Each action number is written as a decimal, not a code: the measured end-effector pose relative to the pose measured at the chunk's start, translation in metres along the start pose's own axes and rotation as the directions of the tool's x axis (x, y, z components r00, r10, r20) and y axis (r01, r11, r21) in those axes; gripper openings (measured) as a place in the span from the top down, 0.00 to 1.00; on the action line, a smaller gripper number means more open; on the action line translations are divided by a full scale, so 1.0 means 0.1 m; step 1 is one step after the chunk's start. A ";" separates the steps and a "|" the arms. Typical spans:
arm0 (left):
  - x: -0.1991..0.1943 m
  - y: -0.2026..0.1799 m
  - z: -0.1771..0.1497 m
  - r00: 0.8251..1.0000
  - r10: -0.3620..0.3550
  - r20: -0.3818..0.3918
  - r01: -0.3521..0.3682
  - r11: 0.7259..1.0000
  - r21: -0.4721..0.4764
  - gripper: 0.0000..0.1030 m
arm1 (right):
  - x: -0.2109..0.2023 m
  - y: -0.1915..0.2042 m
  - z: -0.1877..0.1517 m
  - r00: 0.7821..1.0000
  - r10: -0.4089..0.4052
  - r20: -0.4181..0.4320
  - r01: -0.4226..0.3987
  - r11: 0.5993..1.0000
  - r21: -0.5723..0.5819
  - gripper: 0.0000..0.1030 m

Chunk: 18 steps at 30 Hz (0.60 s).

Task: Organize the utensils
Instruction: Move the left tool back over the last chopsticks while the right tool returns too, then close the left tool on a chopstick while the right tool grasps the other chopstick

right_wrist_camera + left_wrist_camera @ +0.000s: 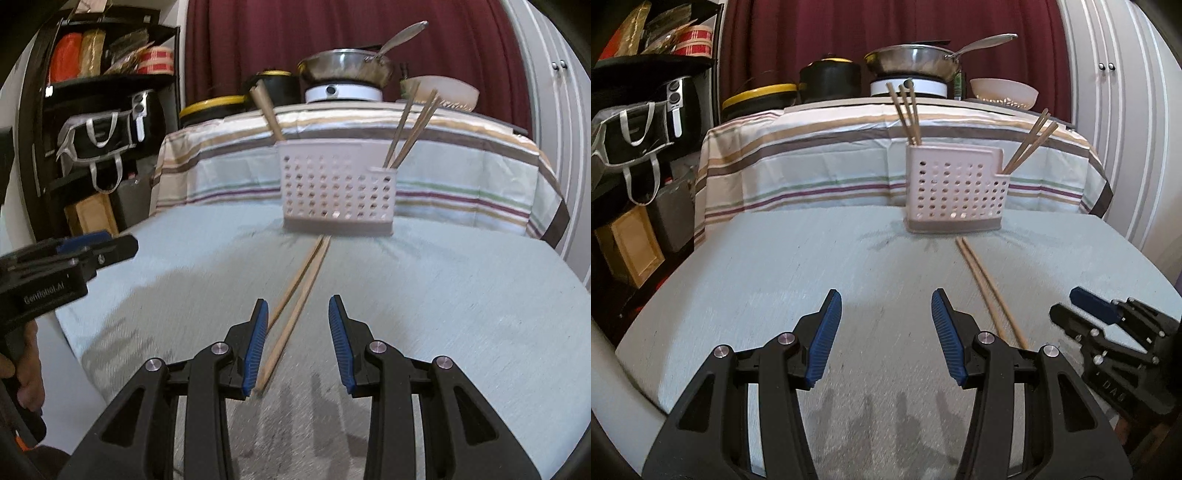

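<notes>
Chopsticks, two pale wooden ones (299,291), lie loose on the pale blue cloth-covered worktop (461,314), running from just before the perforated pink plastic utensil holder (334,188) at its far edge (more sticks stand inside) toward the near edge. The right gripper (297,343) hovers with jaws apart, its left pad just beside their near ends. The left gripper (886,339), also spread wide, holds nothing.

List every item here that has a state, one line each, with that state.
Left gripper: open, holding nothing.
Right gripper: open, holding nothing, loose chopsticks beside its left finger.
Loose chopsticks: lying flat on the table, side by side.
Utensil holder: upright, chopsticks in both compartments.
Stored chopsticks: standing, leaning.
</notes>
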<state>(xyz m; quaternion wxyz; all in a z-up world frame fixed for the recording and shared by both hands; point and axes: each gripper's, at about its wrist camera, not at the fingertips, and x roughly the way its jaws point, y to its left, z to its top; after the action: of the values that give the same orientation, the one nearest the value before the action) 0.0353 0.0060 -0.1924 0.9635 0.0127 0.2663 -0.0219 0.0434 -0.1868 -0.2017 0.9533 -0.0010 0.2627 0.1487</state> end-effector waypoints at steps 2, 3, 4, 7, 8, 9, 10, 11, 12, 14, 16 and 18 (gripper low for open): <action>0.00 0.01 -0.02 1.000 0.001 -0.007 -0.001 1.000 -0.007 0.52 | 0.06 0.05 -0.06 1.000 0.012 -0.026 -0.012 1.000 -0.011 0.66; 0.01 0.01 -0.04 1.000 0.000 -0.010 0.000 1.000 -0.009 0.52 | 0.09 0.07 -0.09 0.999 0.017 -0.041 -0.017 1.000 -0.015 0.66; 0.01 0.01 -0.04 1.000 -0.001 -0.012 0.001 1.000 -0.010 0.52 | 0.12 0.08 -0.11 0.998 0.022 -0.057 -0.023 1.000 -0.018 0.66; 0.03 -0.03 -0.07 1.000 -0.012 -0.021 0.012 1.000 -0.009 0.52 | 0.19 0.11 -0.18 0.995 0.021 -0.097 -0.023 0.999 -0.022 0.66; 0.04 -0.04 -0.08 1.000 -0.017 -0.023 0.017 1.000 -0.009 0.52 | 0.21 0.11 -0.19 0.994 0.017 -0.105 -0.019 1.000 -0.022 0.67; 0.04 -0.06 -0.09 0.999 -0.025 -0.026 0.024 1.000 -0.009 0.52 | 0.23 0.11 -0.21 0.993 0.011 -0.118 -0.013 1.000 -0.022 0.70; 0.05 -0.08 -0.10 0.999 -0.031 -0.028 0.030 0.999 -0.010 0.52 | 0.26 0.09 -0.22 0.991 0.008 -0.136 -0.011 1.000 -0.018 0.71; 0.06 -0.11 -0.11 0.999 -0.041 -0.033 0.041 0.999 -0.010 0.52 | 0.27 0.08 -0.23 0.989 0.009 -0.145 -0.011 1.000 -0.011 0.74; 0.07 -0.13 -0.11 0.998 -0.046 -0.035 0.046 0.999 -0.009 0.52 | 0.29 0.06 -0.24 0.988 0.012 -0.154 -0.012 1.000 -0.001 0.77; 0.09 -0.19 -0.13 0.997 -0.061 -0.041 0.061 0.998 -0.001 0.52 | 0.28 0.02 -0.25 0.988 0.010 -0.156 -0.008 1.000 0.012 0.83; 0.12 -0.25 -0.15 0.996 -0.079 -0.051 0.079 0.997 0.002 0.52 | 0.29 0.00 -0.24 0.987 0.012 -0.159 -0.009 1.000 0.019 0.88; 0.14 -0.33 -0.16 0.992 -0.105 -0.063 0.106 0.994 0.004 0.52 | 0.27 -0.01 -0.25 0.988 0.009 -0.157 -0.006 1.000 0.020 0.92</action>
<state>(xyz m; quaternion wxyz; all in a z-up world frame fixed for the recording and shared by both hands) 0.0376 -0.0267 -0.2140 0.9521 0.0029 0.2969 -0.0734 0.0536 -0.1817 -0.2368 0.9290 -0.0023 0.3386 0.1492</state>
